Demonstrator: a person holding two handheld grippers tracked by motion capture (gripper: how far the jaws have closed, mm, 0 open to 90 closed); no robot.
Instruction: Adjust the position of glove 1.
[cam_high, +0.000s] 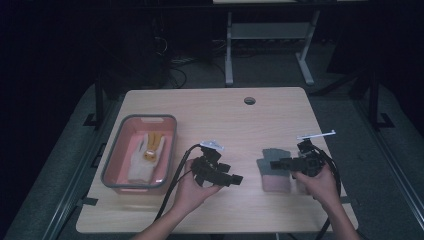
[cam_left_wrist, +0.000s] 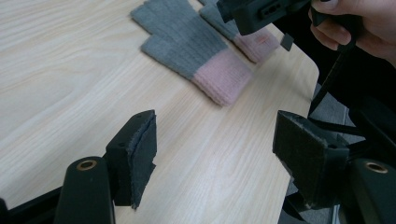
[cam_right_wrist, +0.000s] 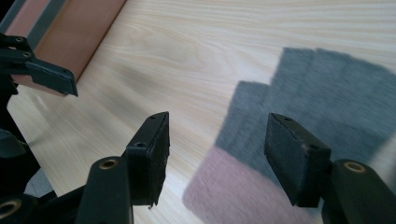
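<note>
Left hand-held gripper (cam_left_wrist: 215, 154): jaws apart, empty, over bare worktop (cam_high: 220, 112).
Right hand-held gripper (cam_right_wrist: 217, 158): jaws apart, empty, just above the gloves.
Gloves (cam_high: 274, 170): grey with pink cuffs, flat on the worktop's right side.
Bin (cam_high: 116, 150): left, holds a pale glove (cam_high: 146, 155).

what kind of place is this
Probably a lab or workshop set up for recording: a bare wooden table in a dark room, cables on the floor, a metal desk frame behind, and a handheld gripper per hand.
</note>
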